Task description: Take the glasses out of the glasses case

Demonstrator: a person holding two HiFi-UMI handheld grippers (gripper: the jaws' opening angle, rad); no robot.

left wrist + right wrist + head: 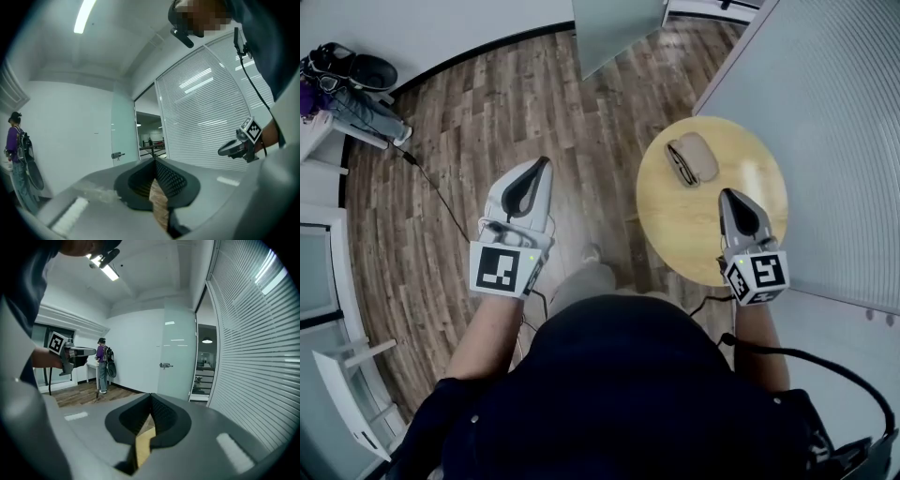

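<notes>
A beige glasses case lies at the far side of the round wooden table, with dark glasses along its left edge. In the head view my right gripper is over the table, just short of the case, jaws together and empty. My left gripper hangs over the wood floor to the left of the table, also shut and empty. In the left gripper view the jaws meet at the tip, and so do those in the right gripper view. Neither gripper view shows the case.
A wall of white blinds runs just right of the table. A frosted glass door stands ahead. A person with a backpack stands by the far wall. Bags and a floor cable lie at the far left.
</notes>
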